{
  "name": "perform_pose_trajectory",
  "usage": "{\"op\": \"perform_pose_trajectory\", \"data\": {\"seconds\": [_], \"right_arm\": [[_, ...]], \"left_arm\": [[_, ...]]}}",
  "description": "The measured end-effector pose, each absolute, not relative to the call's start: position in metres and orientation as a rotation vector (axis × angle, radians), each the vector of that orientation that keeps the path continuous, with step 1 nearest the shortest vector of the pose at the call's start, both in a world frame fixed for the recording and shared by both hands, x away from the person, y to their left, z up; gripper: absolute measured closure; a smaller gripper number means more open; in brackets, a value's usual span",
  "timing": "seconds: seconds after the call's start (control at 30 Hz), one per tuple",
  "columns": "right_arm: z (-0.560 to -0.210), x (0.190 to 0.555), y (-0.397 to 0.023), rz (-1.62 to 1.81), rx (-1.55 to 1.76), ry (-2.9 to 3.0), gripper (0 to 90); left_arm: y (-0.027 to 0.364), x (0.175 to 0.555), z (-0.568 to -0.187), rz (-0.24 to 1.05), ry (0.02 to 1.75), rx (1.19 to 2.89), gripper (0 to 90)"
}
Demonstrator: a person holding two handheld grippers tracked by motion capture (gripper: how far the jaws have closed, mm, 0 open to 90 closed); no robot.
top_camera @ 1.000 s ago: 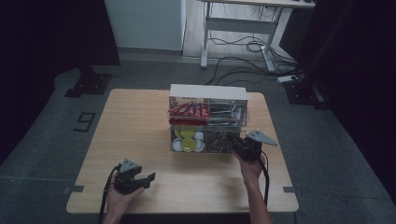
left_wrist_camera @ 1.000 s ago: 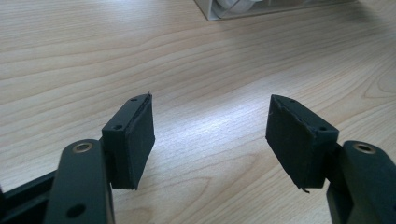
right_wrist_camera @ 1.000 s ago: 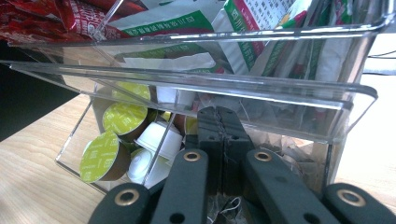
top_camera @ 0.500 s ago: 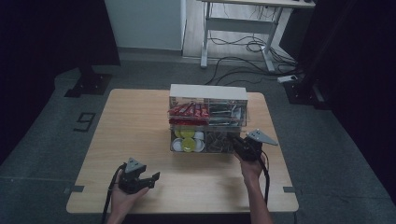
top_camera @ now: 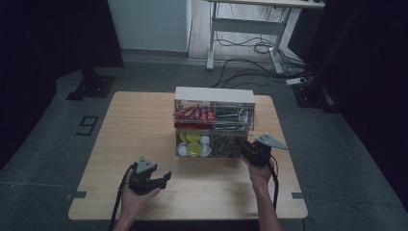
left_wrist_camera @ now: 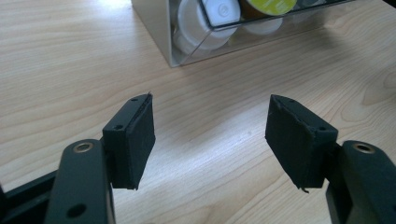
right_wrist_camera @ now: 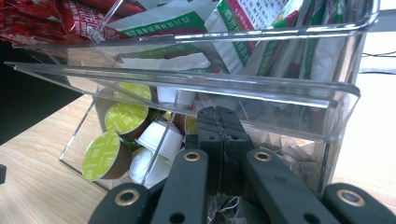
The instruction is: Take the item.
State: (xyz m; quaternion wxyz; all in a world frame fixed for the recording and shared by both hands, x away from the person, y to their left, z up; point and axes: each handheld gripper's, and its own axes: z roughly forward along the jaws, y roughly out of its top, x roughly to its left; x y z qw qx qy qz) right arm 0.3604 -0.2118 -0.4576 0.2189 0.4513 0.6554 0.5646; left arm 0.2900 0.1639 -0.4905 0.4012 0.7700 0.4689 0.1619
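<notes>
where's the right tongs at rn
In the high view the right tongs sit at the lower right compartment of the clear organizer, beside the coffee pods, jaws shut.

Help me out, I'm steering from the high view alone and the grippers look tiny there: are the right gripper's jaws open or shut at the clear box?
Observer: The right gripper is shut, its jaws pressed together inside the lower right compartment of the clear box. Whether it pinches anything is hidden.
Operator: What lies in there?
Observer: Crumpled paper packets; next door are green-lidded capsules and white ones.
Operator: And the left gripper?
Observer: The left gripper is open above bare table, with nothing between its jaws, pointing at the box's near corner.
</notes>
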Motion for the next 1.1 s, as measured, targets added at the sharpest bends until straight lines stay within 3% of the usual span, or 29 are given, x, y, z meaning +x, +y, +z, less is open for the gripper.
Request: {"op": "perform_pose_trajectory", "data": {"seconds": [1.1], "right_arm": [[-0.457, 0.360, -0.214, 1.568, 1.250, 1.814, 88.8]], "left_arm": [[0.118, 0.317, -0.474, 0.434, 1.154, 1.935, 32.3]]}}
